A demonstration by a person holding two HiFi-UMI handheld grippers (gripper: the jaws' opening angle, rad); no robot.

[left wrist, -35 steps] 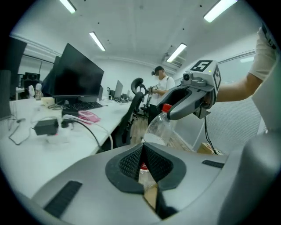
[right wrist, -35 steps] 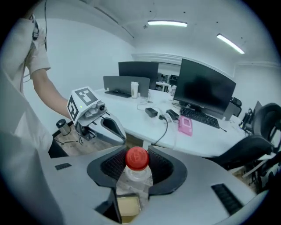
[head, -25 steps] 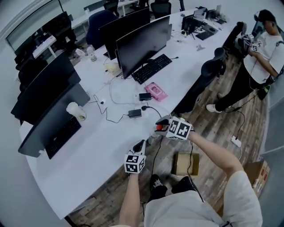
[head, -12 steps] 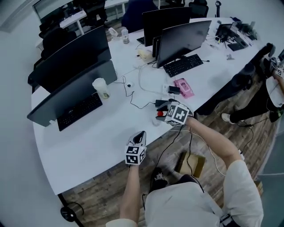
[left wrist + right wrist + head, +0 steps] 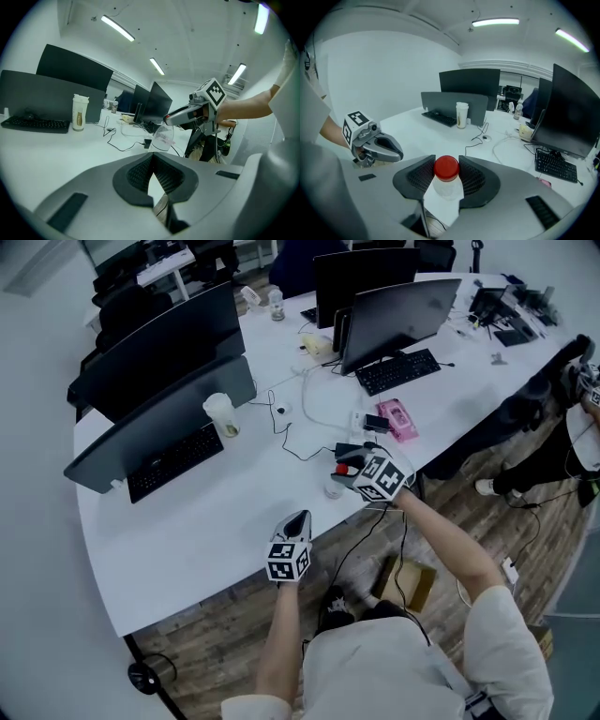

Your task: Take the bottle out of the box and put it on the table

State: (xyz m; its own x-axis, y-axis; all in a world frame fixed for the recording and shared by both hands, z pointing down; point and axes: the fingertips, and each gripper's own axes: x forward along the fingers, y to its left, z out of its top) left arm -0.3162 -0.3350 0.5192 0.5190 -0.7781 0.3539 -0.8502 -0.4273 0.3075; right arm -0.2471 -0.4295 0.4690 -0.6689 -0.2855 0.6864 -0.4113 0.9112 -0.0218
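A clear bottle (image 5: 447,186) with a red cap (image 5: 446,168) sits between the pads of my right gripper (image 5: 446,171), which is shut on it. In the head view this gripper (image 5: 345,474) holds the bottle (image 5: 335,488) just above the white table (image 5: 187,531), near its front edge. The left gripper view shows the bottle (image 5: 164,136) hanging from the right gripper (image 5: 187,115). My left gripper (image 5: 298,517) hovers over the table's front edge, jaws shut and empty (image 5: 153,157). The cardboard box (image 5: 405,582) lies on the floor beside the person's legs.
Monitors (image 5: 178,399) and keyboards (image 5: 175,460) line the back of the table. A pale cup (image 5: 220,413), cables (image 5: 300,451), a black adapter (image 5: 349,448) and a pink pack (image 5: 398,420) lie behind the bottle. Another person (image 5: 586,442) stands at the far right.
Both grippers have moved from the table's edge to over the table top, the right one carrying the bottle. Over the last half second they have barely shifted.
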